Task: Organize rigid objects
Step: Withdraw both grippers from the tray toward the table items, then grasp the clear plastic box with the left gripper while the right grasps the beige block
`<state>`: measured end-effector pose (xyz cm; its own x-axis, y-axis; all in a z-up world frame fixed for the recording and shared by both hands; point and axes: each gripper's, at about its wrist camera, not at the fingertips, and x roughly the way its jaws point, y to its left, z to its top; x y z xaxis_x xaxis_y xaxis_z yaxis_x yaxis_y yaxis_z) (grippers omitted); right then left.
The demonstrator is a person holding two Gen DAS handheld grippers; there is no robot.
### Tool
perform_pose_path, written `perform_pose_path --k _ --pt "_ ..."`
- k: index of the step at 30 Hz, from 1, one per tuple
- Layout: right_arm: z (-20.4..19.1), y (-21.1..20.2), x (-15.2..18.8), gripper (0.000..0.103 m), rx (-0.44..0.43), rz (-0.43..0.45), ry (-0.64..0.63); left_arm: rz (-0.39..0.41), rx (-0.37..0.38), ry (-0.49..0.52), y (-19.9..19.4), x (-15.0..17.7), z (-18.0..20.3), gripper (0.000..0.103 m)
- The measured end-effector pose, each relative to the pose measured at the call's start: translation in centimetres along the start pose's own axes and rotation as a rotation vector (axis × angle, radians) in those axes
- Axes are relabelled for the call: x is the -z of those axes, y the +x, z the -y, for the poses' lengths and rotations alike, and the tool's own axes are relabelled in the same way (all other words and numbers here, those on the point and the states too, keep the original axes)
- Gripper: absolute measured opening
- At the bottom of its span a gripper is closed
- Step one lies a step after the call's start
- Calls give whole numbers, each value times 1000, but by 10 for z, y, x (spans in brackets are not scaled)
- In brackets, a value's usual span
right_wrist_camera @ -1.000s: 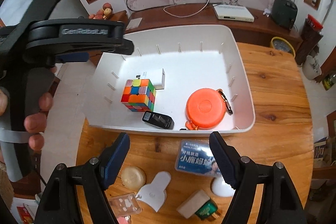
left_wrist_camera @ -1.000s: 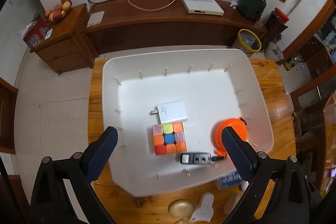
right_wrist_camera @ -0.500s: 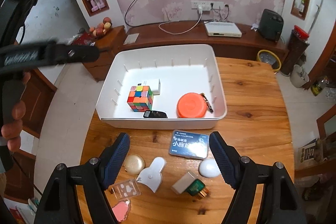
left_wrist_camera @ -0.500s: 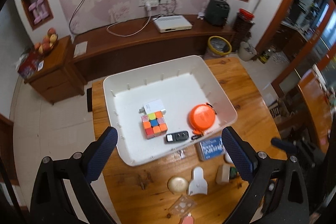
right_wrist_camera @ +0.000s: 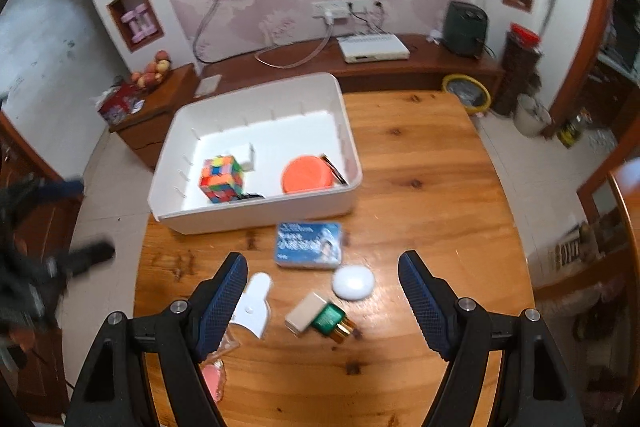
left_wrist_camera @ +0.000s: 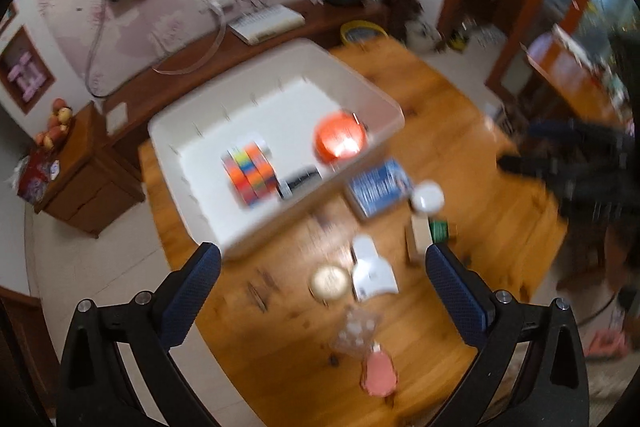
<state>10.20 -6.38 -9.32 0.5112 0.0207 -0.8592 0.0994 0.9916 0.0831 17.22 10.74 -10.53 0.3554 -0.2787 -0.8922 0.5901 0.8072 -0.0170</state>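
Left wrist view, motion-blurred: the left gripper hangs spread wide and empty above the round wooden table. The white plastic bin holds a multicoloured puzzle cube and an orange round disc-shaped case. Near the bin's front wall lie a blue rectangular tin and a gold round compact.

Right wrist view: the right gripper is also spread wide, holding nothing. The tin lies just in front of the bin, with a white oval pebble-shaped case just beyond it. The cube and orange case sit inside.
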Motion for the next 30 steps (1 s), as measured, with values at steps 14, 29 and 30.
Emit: perform_pose_path --k 14,29,30 --pt "-3 71 56 79 -89 -230 253 -264 17 71 112 82 24 102" --pt "-31 150 91 63 27 -304 441 -280 32 71 140 119 24 102" --pt "-32 153 93 61 33 -301 449 -282 30 75 141 121 26 101"
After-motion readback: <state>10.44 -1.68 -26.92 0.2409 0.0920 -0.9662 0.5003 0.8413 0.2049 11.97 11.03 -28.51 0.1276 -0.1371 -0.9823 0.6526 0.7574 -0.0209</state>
